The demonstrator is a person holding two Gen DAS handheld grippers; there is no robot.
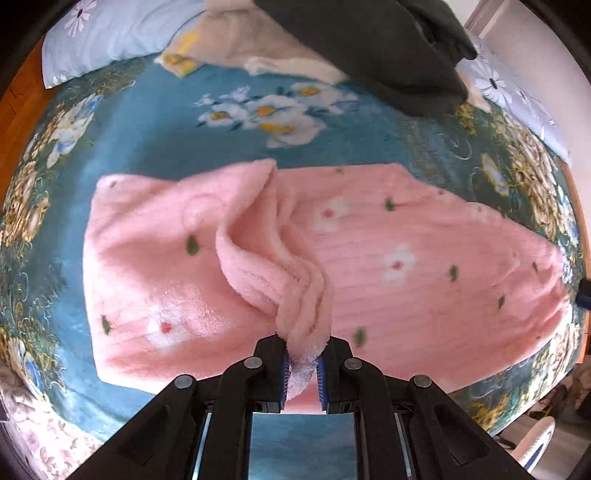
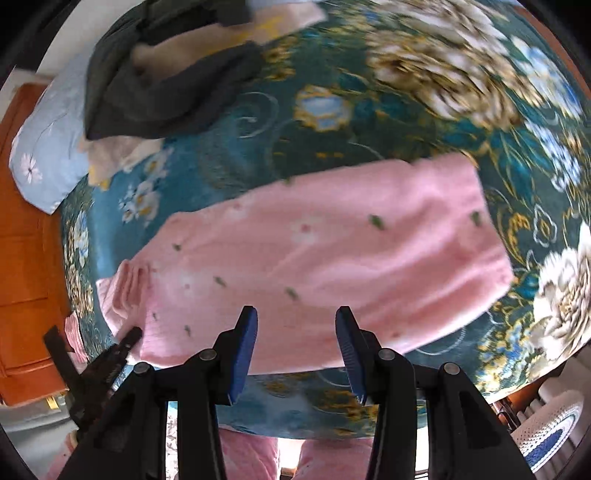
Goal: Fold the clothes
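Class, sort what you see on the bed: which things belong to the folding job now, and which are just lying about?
In the job:
pink floral garment
left tool, pinching its edge
right tool, open above it

Lying about:
dark garment
cream cloth
pale blue pillow

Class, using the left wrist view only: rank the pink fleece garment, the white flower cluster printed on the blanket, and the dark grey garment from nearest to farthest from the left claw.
1. Pink fleece garment: pinched in the left claw, spread right in front.
2. White flower cluster: printed on the blanket beyond the pink garment, centre.
3. Dark grey garment: far edge, upper right.
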